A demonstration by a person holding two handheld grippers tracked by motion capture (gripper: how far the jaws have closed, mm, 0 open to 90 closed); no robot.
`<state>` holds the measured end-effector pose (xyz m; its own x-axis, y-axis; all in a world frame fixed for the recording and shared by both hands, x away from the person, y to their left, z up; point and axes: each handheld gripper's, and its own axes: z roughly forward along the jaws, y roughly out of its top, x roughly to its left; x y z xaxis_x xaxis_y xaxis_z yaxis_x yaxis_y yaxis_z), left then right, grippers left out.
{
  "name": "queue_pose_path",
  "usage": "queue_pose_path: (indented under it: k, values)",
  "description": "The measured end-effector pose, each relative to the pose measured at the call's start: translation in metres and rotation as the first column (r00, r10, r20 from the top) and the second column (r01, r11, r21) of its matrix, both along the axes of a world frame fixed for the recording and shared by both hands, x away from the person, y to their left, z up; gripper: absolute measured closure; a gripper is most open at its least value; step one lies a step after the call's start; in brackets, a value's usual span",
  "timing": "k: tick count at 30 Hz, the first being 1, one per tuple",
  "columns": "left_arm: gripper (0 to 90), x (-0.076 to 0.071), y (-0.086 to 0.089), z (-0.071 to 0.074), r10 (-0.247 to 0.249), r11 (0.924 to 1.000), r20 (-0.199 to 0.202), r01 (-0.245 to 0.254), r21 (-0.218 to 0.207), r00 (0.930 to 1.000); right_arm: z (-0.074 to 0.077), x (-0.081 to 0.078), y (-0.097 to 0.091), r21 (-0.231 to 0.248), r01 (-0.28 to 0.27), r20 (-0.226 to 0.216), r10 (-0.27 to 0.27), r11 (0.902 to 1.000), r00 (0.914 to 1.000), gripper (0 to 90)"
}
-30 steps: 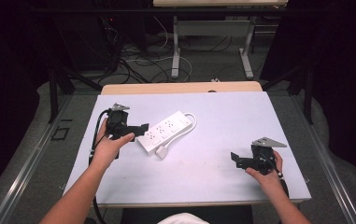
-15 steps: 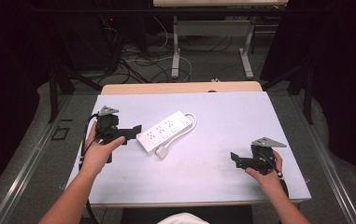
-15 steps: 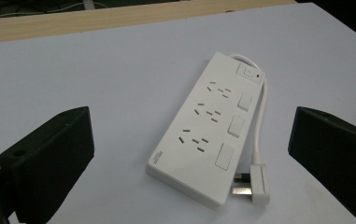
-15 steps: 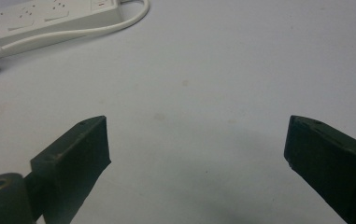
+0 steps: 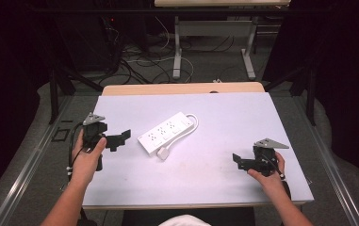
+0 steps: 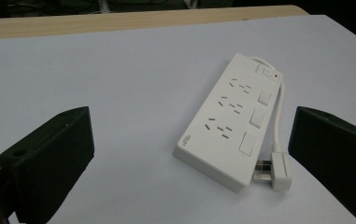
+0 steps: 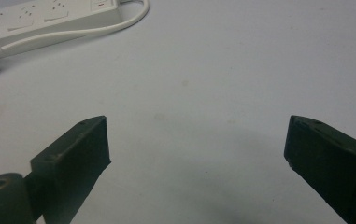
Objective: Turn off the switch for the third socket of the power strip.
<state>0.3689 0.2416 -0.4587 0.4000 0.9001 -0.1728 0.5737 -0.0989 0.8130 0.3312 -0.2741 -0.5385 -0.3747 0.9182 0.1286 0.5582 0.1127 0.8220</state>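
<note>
Nothing gripped yet, all handling left: power strip (image 5: pixel 166 132) lies flat mid-table, plug (image 6: pixel 280 171) touching its near end. Left gripper (image 5: pixel 122 137) jaws wide, empty, just beside strip; right gripper (image 5: pixel 237 160) wide, empty, well apart. Strip: glossy white hard plastic, flat slab; cord round, looped; table (image 5: pixel 224 117) matte pale

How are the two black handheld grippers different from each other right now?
The left gripper sits close beside the white power strip, while the right gripper is far from it, near the pale table's front right corner. The left points right at the strip; the right points left over bare tabletop. Both have open, empty jaws.
</note>
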Motion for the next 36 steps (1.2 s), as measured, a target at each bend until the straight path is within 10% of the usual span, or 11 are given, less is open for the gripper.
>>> queue_pose_path:
  k: [36]
  values:
    - [0.2, -0.033, 0.038, -0.066, 0.117, 0.9931, 0.011, -0.117, -0.012, 0.9931, 0.0, 0.0, -0.001, -0.003, 0.003, 0.002, -0.003, 1.0, 1.0, 6.4]
